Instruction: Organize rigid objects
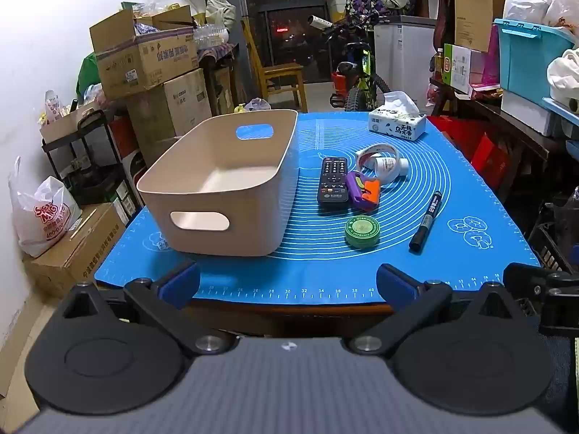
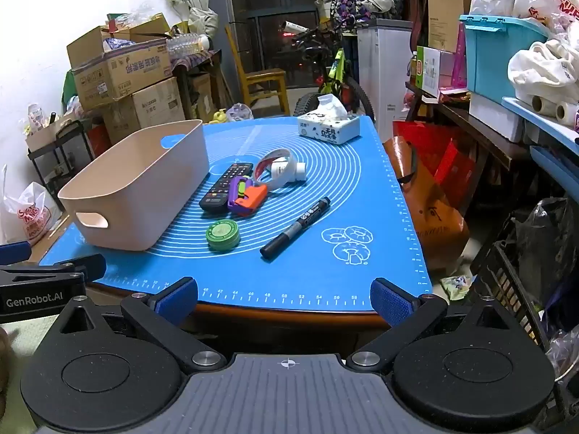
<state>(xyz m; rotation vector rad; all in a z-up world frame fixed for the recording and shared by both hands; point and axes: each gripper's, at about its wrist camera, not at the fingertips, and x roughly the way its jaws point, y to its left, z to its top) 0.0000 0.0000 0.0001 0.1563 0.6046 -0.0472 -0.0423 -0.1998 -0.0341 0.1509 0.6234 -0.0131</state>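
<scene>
Both grippers hover off the blue silicone mat's (image 1: 325, 275) near edge — left gripper (image 1: 287, 285) and right gripper (image 2: 284, 298) spread wide, holding nothing — while the beige plastic bin (image 1: 217, 184) sits empty at ten o'clock, black remote (image 1: 333, 184), green round tin (image 1: 362, 230) and black marker (image 1: 427, 222) scattered toward two.

Beige bin (image 1: 224, 184), blue white-ringed mat (image 1: 325, 275), green tin (image 1: 362, 230), black marker (image 1: 427, 222).

In the right wrist view the bin (image 2: 144, 188) has its near wall hiding most of its floor, and the purple and orange toy (image 2: 248, 195) lies over one edge of the remote (image 2: 226, 188). The white bottle (image 2: 287, 171) sits partly behind the tape ring (image 2: 269, 161); its label is too small to read. The tabletop (image 1: 289, 316) shows only as a wooden edge under the blue mat (image 1: 325, 275).
</scene>
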